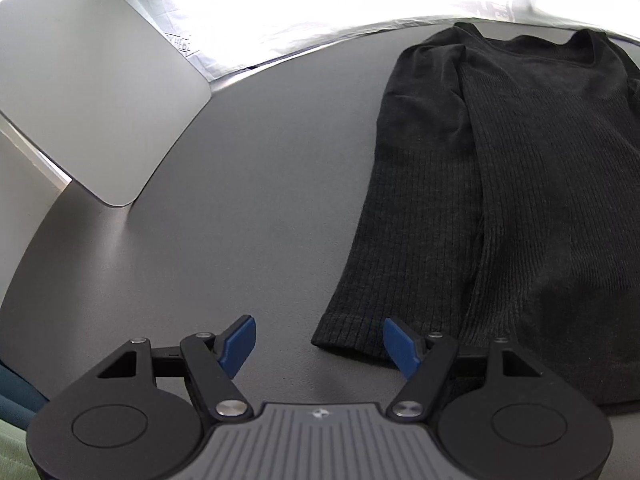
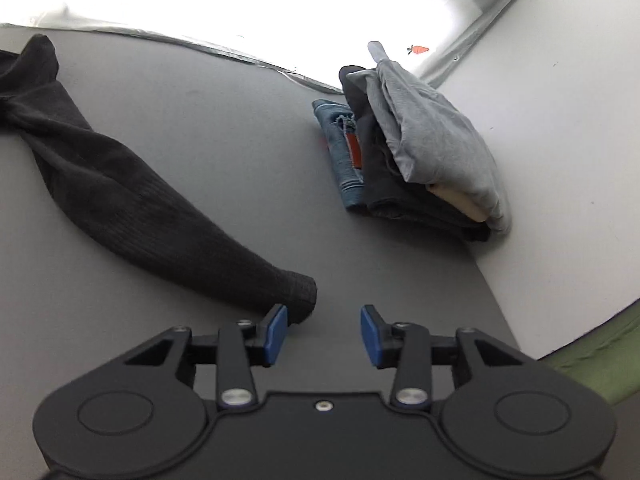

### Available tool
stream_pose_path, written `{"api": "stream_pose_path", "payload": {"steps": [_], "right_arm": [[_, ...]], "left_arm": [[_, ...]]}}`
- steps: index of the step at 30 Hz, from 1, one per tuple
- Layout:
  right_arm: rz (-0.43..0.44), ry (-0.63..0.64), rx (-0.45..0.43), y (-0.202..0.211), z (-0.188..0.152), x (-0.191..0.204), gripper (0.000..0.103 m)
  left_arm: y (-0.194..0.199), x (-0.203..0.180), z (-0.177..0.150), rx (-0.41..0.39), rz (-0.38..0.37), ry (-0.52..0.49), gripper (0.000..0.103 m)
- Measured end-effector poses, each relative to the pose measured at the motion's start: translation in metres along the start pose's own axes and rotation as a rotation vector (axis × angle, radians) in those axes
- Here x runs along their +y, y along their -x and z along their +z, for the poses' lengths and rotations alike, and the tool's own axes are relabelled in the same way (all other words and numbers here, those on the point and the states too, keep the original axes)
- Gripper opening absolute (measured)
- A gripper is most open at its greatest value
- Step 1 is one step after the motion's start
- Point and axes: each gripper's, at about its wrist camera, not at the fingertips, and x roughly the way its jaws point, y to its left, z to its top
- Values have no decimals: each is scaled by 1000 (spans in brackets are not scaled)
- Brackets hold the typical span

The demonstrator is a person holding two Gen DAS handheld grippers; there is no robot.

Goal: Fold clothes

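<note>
Only the left wrist view shows a pale grey board (image 1: 92,80) at far left of the grey counter (image 1: 240,200), and the black ribbed sweater (image 1: 540,200) spread flat at right, one sleeve folded alongside its body. The left tongs (image 1: 319,346) gape wide, empty, at that sleeve's cuff. The right wrist view shows the other sleeve (image 2: 132,200) stretched out, its cuff beside the open, empty right tongs (image 2: 324,334), and a stack of folded clothes (image 2: 416,152) far right, jeans with an unreadable red label.
</note>
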Motion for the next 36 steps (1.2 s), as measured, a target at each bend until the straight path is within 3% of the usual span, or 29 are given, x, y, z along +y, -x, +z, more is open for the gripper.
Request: {"api": "stream_pose_path", "payload": {"steps": [2,4,5,10,16,19,20,21,23,31,36], "right_arm": [[86,-56,16,11,-8,6,47],[138,-81,22,21,-16,19,50],[149,-76,22,26,-20,30,50],[175,-33,-23,53,-26,79,49],[129,74,-122,74,-12,103,49],[117,100,-145,77,-3,109,50],[125,97,-142,76,0,110,51],[132,93,-137,73,4,113,51],[143,92,-132,73,9,119,52],[213,107,-134,62,41,139,57],[237,138,-168,38,87,158,58]], "left_arm": [[-5,-4,0,-6,-13,-21,66],[-8,-7,2,-13,-44,-29,38],[-8,-10,3,-15,-40,-46,2],[5,1,16,-105,47,-123,4],[32,90,56,-250,287,-45,4],[26,130,67,-246,394,-5,8],[17,136,67,-222,442,-4,17],[9,143,68,-198,489,-3,41],[4,127,71,-183,435,6,62],[-14,47,88,-140,139,46,62],[-23,-6,105,-132,-36,47,66]]}}
